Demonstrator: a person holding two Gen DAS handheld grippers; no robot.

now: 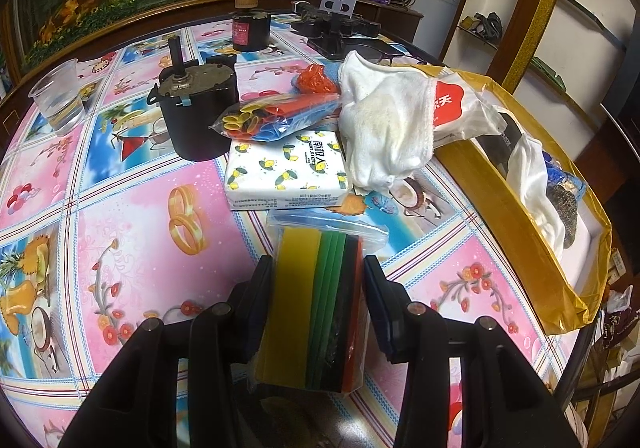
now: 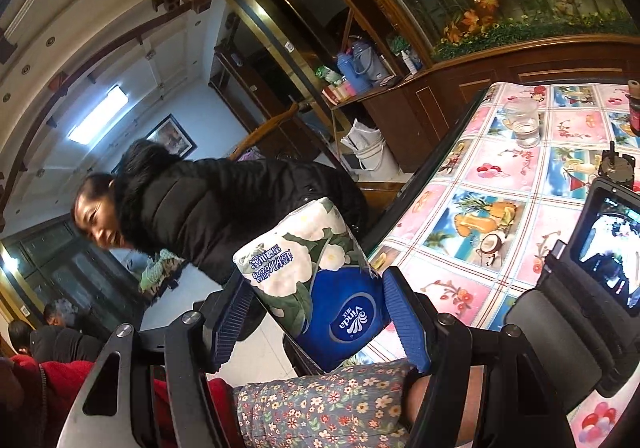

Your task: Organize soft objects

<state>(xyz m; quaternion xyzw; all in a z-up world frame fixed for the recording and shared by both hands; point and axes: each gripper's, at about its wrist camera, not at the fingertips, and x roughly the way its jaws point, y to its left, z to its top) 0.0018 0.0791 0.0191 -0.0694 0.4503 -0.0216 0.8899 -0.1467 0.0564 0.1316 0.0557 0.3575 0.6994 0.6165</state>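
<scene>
Down over the patterned tablecloth (image 1: pixel 132 215), the left gripper (image 1: pixel 318 288) has its jaws drawn fairly close, pressed on a clear bag of coloured sponge sheets (image 1: pixel 320 304) just in front of a lemon-print tissue pack (image 1: pixel 286 171) and a white cloth (image 1: pixel 386 127). Meanwhile the right gripper (image 2: pixel 316 316), jaws set wide, clamps a Vinda tissue pack (image 2: pixel 316 280) above the table's edge, beside a person in a black jacket (image 2: pixel 224 207).

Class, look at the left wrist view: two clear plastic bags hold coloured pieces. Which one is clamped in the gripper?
The bag of flat foam sheets, yellow, green, black and red, between the left gripper's fingers. The bag of small tubes lies against the black motor.
</scene>
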